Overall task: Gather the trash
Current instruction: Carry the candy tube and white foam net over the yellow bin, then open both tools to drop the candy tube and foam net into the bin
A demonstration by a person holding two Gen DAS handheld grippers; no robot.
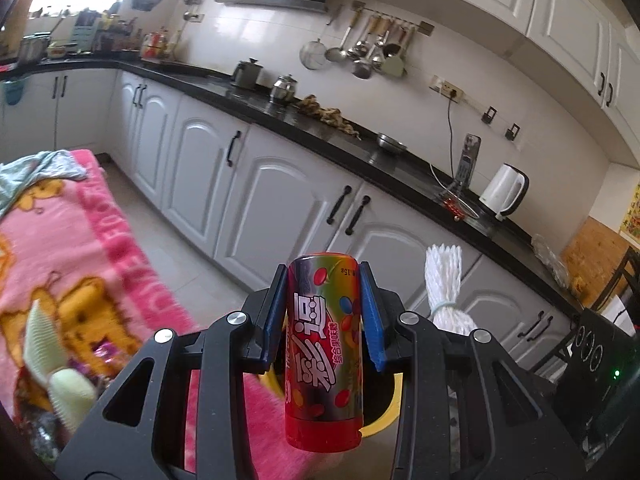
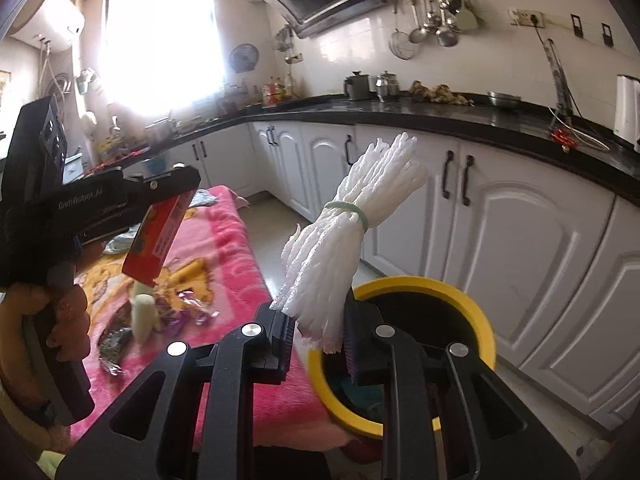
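Observation:
My left gripper (image 1: pixel 323 316) is shut on a red candy tube (image 1: pixel 325 360) printed with coloured sweets, held upright above the pink blanket's edge. In the right wrist view the same left gripper (image 2: pixel 168 200) carries the red candy tube (image 2: pixel 156 240) at the left. My right gripper (image 2: pixel 316 332) is shut on a white foam net bundle (image 2: pixel 340 248) tied with a pale green band, just left of and above the yellow-rimmed bin (image 2: pixel 472 300). The foam net bundle (image 1: pixel 442 280) shows at the right of the left wrist view, and the bin's yellow rim (image 1: pixel 384 420) lies partly hidden behind the tube.
A pink cartoon blanket (image 2: pixel 232 240) covers the table, with foil wrappers (image 2: pixel 184 312) and a pale green comb-like piece (image 1: pixel 60 380) on it. White cabinets (image 2: pixel 520 260) under a black counter (image 1: pixel 320 136) run behind. A person's hand (image 2: pixel 64 320) grips the left tool.

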